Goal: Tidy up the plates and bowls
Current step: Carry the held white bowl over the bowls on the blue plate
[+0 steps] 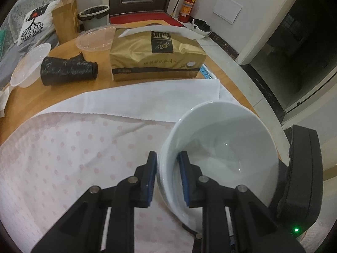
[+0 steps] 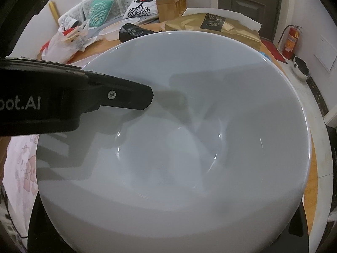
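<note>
The left gripper [image 1: 167, 177] is pinching the near rim of a white bowl [image 1: 227, 154], one pad inside and one outside, tilting it above the pink dotted cloth [image 1: 69, 158] near the table's [image 1: 25, 109] right edge. The cloth to its left is lying bare, while the gold bag [image 1: 155, 54] and black roll [image 1: 67, 71] are sitting well beyond. The right gripper's fingers are hiding beneath the bowl, so its opening cannot be told.

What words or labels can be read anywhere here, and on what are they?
"ot.AI", cut off at the picture's edge: white letters on the black left tool's body.
Large Chinese characters on the dark panel of the gold tissue pack: too stylised to read surely.
Small print along the pack's front: blurred.
Label on the red fire extinguisher: too small.
</note>
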Available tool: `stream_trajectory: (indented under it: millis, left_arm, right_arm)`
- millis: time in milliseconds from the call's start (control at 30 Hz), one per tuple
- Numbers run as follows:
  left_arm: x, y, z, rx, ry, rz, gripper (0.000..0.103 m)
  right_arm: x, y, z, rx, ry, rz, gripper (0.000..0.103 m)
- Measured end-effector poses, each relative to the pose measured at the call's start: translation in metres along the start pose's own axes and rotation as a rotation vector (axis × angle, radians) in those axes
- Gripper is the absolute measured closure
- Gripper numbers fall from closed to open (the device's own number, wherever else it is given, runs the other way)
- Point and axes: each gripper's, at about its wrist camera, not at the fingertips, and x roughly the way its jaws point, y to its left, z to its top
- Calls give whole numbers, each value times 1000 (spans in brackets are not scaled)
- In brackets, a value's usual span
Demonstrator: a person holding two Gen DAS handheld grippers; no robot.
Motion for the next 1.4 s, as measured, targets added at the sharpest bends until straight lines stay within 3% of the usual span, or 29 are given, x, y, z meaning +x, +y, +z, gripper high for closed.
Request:
stream_trajectory:
  millis: [500, 1400]
  left_arm:
    - [-8, -4, -8, 13, -14, 31, 85]
    - [-84, -36, -37, 66, -99, 66, 85]
  right_arm:
    - [-13, 12, -2, -31, -59, -16, 5]
    - [-63, 39, -18, -31, -177, 3, 5]
